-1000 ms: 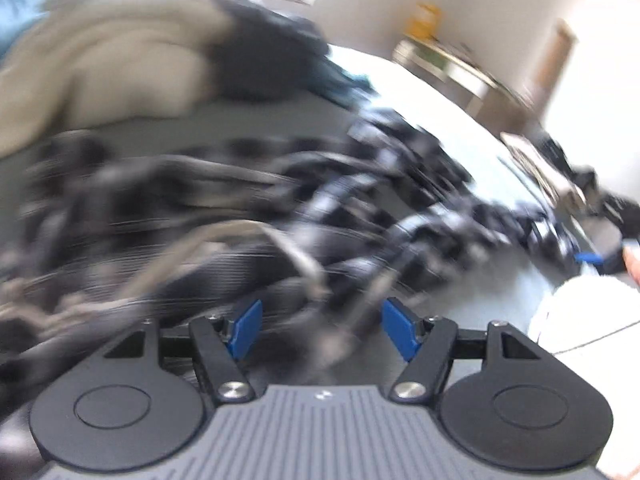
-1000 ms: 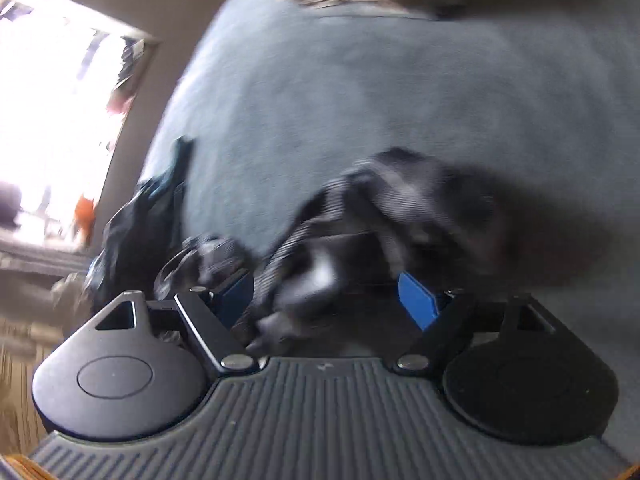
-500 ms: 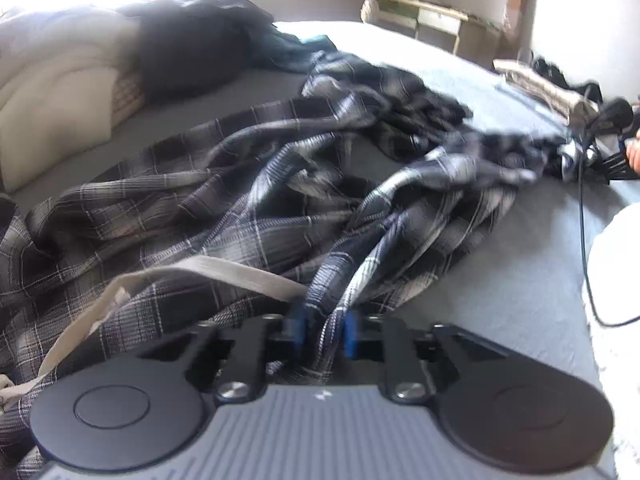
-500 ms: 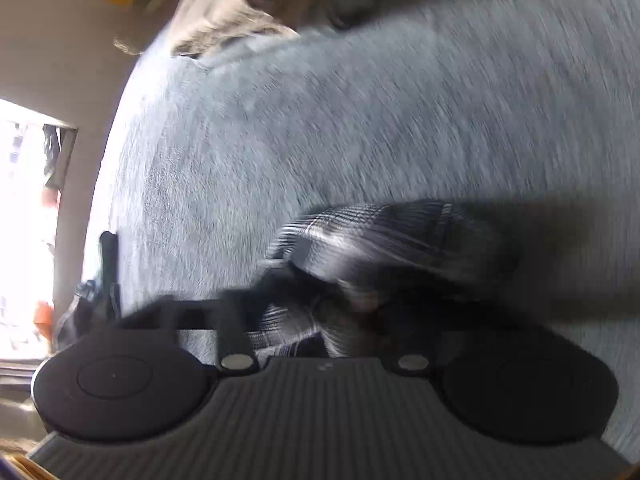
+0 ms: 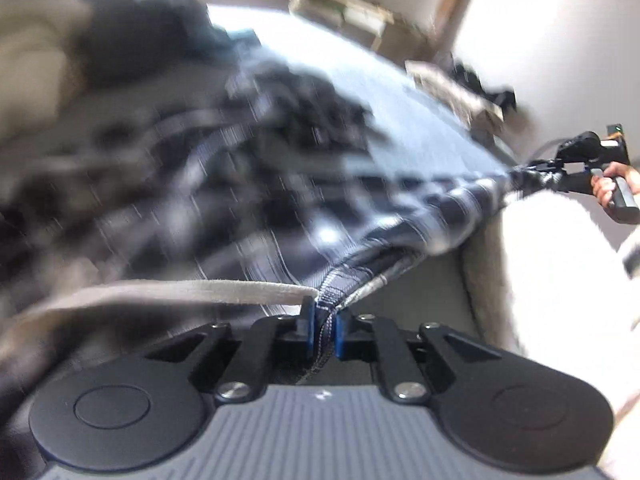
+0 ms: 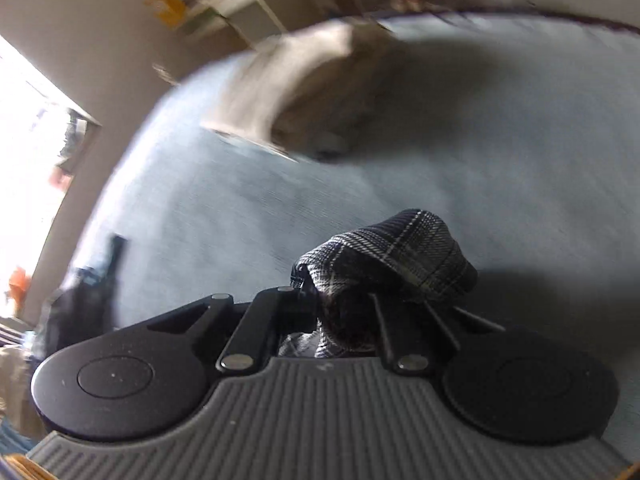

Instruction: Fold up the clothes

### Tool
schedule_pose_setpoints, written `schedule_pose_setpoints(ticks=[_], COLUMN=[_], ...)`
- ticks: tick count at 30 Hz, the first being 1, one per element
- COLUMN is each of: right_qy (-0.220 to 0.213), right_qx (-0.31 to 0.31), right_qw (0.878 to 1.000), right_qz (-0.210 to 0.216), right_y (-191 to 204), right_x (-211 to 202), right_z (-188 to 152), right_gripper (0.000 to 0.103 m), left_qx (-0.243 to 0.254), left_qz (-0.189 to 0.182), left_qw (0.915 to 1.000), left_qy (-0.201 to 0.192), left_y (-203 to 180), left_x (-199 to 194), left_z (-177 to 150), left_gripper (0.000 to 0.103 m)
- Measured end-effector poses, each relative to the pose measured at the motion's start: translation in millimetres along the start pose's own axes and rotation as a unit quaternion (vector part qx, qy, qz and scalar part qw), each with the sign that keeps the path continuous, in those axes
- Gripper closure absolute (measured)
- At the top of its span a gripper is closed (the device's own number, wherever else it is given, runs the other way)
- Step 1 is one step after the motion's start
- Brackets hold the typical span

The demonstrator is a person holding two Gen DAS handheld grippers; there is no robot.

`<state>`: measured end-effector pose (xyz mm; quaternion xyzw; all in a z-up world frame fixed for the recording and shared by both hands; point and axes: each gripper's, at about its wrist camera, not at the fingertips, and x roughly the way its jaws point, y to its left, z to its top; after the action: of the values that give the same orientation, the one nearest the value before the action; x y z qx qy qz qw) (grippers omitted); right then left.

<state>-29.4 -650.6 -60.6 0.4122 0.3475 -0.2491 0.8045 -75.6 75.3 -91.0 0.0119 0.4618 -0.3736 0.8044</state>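
It was a bedroom in a home. Ahead of the left gripper (image 5: 322, 330) stretched a bed (image 5: 400, 92) under a grey-blue cover, with heaped pale bedding (image 5: 32, 48) far to its left. Beyond the bed stood a low shelf unit (image 5: 344, 12) against a white wall (image 5: 560, 32).

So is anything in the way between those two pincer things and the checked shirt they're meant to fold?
Nothing visible. The left gripper is shut on an edge of the plaid shirt, cloth pinched right between its blue fingers. The right gripper is shut on another bunch of the same shirt, which drapes over its fingers and hides them.
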Motion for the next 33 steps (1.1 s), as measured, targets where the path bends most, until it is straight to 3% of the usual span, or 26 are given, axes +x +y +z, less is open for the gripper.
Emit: schedule_pose_setpoints(ticks=[4, 5, 6, 7, 8, 10, 11, 17, 21, 26, 28, 30, 32, 33], right_qy=[0.082, 0.096, 0.095, 0.094, 0.089, 0.058, 0.040, -0.092, -0.100, -0.050, -0.026, 0.001, 0.037, 0.057], right_qx=[0.047, 0.068, 0.091, 0.110, 0.118, 0.117, 0.116, 0.091, 0.040, -0.060, -0.127, -0.209, -0.309, -0.363], right_qw=[0.994, 0.992, 0.991, 0.989, 0.989, 0.991, 0.991, 0.991, 0.994, 0.992, 0.981, 0.958, 0.918, 0.890], right_qz=[-0.050, -0.052, -0.039, -0.028, -0.027, -0.041, -0.047, -0.033, 0.007, 0.094, 0.143, 0.195, 0.244, 0.268], right_y=[-52.1, -62.7, -70.3, -76.3, -77.5, -74.3, -72.4, -41.6, 3.2, 90.6, 138.8, 190.3, 245.2, 271.7], right_x=[39.1, 45.1, 42.8, 39.4, 32.2, 11.4, 1.5, -37.5, -27.2, 0.8, 10.3, 20.0, 26.3, 28.2], right_z=[-22.7, -25.6, -25.4, -24.3, -20.8, -12.9, -8.1, 9.0, 4.2, -20.8, -42.8, -72.6, -111.5, -133.5], right_gripper=[0.090, 0.089, 0.089, 0.083, 0.071, 0.053, 0.049, 0.041, 0.040, 0.040, 0.040, 0.040, 0.040, 0.040], left_qx=[-0.036, -0.040, -0.042, -0.047, -0.053, -0.064, -0.074, -0.142, -0.210, -0.295, -0.314, -0.317, -0.317, -0.319], left_qz=[0.008, 0.008, 0.008, 0.011, 0.015, 0.023, 0.025, 0.053, 0.099, 0.196, 0.227, 0.251, 0.268, 0.272], left_qw=[0.9967, 0.9968, 0.9969, 0.9971, 0.9973, 0.9973, 0.9967, 0.9868, 0.9672, 0.9237, 0.9082, 0.8998, 0.8944, 0.8926], left_qy=[0.072, 0.069, 0.066, 0.059, 0.049, 0.028, 0.019, -0.056, -0.105, -0.147, -0.159, -0.165, -0.167, -0.167], left_y=[7.1, 7.3, 7.1, 7.5, 8.4, 10.4, 12.9, 48.5, 89.3, 150.5, 171.8, 186.7, 198.9, 203.8], left_x=[29.2, 25.1, 19.7, 12.4, 3.7, -13.7, -22.5, -74.5, -104.4, -130.1, -138.2, -141.5, -138.7, -135.6], left_z=[-14.2, -14.8, -14.5, -14.1, -13.6, -12.7, -11.8, -1.2, 1.2, -3.6, -7.3, -9.7, -10.6, -10.7], left_gripper=[0.084, 0.076, 0.054, 0.044, 0.036, 0.036, 0.036, 0.033, 0.023, 0.022, 0.022, 0.022, 0.022, 0.022])
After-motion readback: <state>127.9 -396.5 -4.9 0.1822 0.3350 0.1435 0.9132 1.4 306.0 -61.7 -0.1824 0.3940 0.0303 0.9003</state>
